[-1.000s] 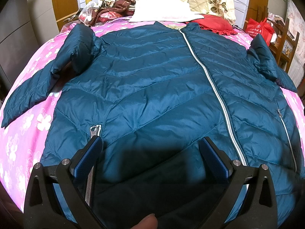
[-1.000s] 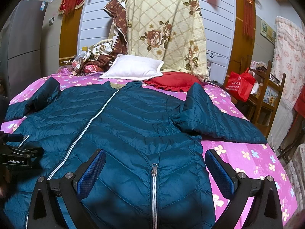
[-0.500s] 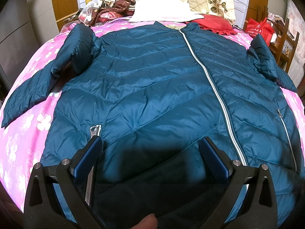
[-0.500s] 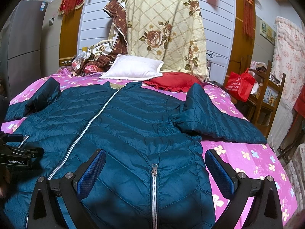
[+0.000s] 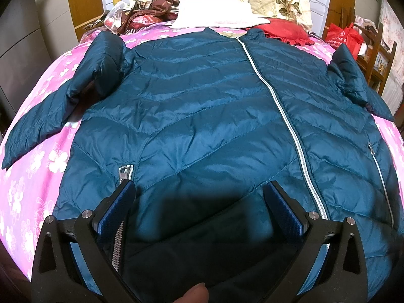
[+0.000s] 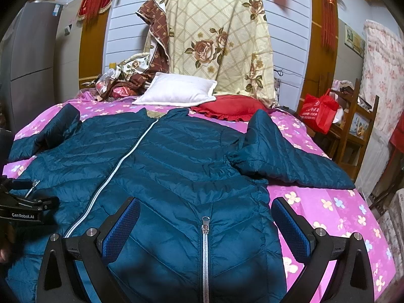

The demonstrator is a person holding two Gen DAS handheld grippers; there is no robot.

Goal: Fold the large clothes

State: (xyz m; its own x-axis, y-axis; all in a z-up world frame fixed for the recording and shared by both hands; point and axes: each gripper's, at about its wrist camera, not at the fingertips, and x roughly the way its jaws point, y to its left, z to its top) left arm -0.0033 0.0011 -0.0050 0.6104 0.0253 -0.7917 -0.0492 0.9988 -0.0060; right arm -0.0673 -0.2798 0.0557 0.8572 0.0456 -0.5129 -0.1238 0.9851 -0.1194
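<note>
Teal quilted nylon: one puffer jacket, front up, zipped, spread flat across the pink floral bedspread, collar toward the headboard, hem toward me.

Left sleeve: bent at the elbow, lying on the bedspread, cuff pointing to the bed's left edge.

My left gripper: low over the hem, jaws spread wide, nothing between them. The blue pad of one finger sits just beside the left pocket zipper; the other falls short of the centre zipper.

Centre zipper: silver-white, closed from collar to hem.

My right gripper: over the jacket's right front panel, jaws likewise wide and empty, straddling the right pocket zipper. One finger hangs over the jacket's side edge against the bedspread.

Right sleeve: folded at the shoulder, stretched out toward the bed's right edge.

Beyond the collar: white pillow, red ruffled cushion, rose-print cloth draped behind. Red bag on wooden furniture at far right.
</note>
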